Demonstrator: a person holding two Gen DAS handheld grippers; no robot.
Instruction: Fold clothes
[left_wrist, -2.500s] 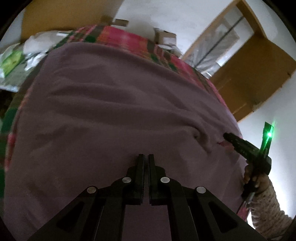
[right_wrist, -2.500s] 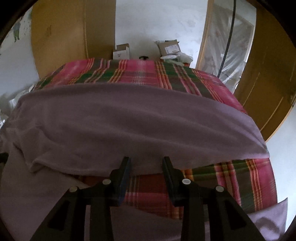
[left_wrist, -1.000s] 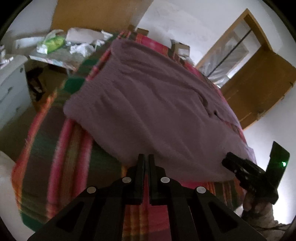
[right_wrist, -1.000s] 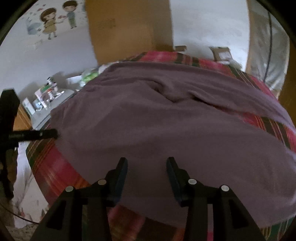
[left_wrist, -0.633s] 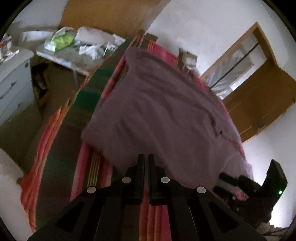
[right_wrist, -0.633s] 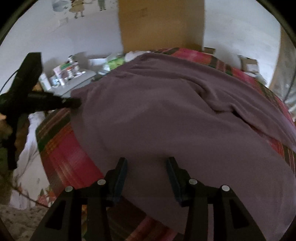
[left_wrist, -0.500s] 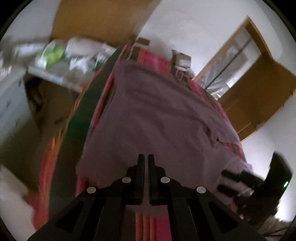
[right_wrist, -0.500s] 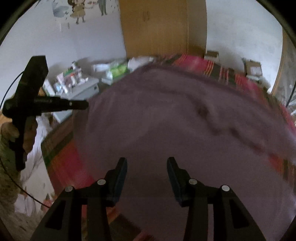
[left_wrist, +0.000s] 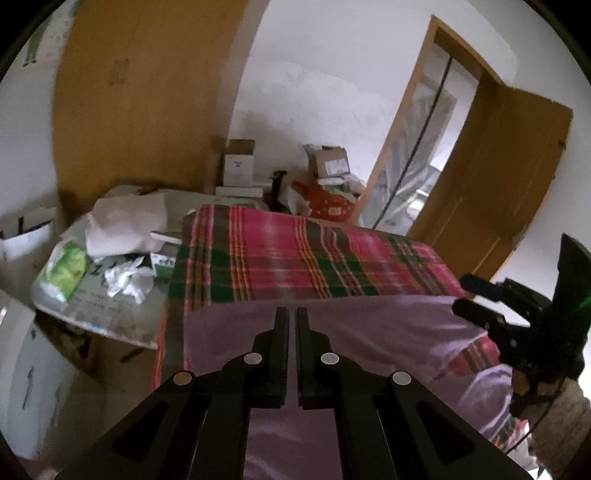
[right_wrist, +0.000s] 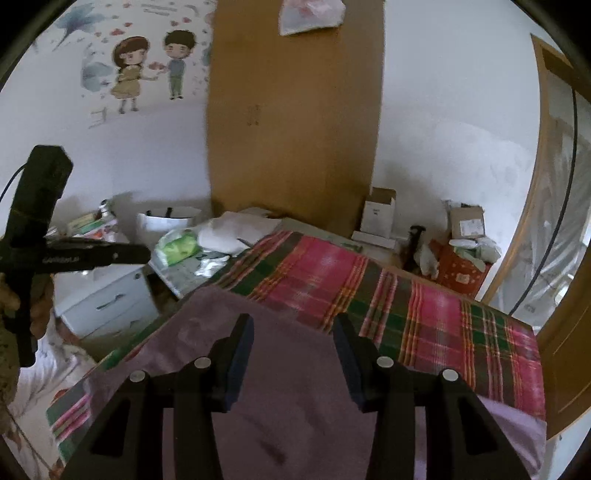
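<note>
While the two grippers hang above its near end, the bed (left_wrist: 295, 258) fills the middle of both views, a broad flat slab under a woven plaid blanket (right_wrist: 424, 306) of pink, green and dull red bands crossed by thin yellow lines. Behind it stands a tall, smooth wardrobe (right_wrist: 295, 122) of plain brown wood, and to the right an open door (left_wrist: 517, 177) of the same wood in a matching frame. The garment (left_wrist: 369, 332), soft mauve cloth with a matte, faintly fleecy look, lies spread over the near part of the blanket, its far edge running straight across the bed in the left wrist view, with a rounded lobe of it at the lower right. Left of the bed a low table (left_wrist: 92, 310) carries crumpled white paper, a green packet and a lumpy white bundle. Small cardboard boxes (left_wrist: 236, 162) stand against the far wall. The left gripper (left_wrist: 289, 325), black and angular with round silver screws, has its flat fingers pressed nearly together with only a thin slit between them and nothing in it. The right gripper (right_wrist: 293, 332) has its blue-padded fingers spread wide apart over the mauve cloth, holding nothing.
</note>
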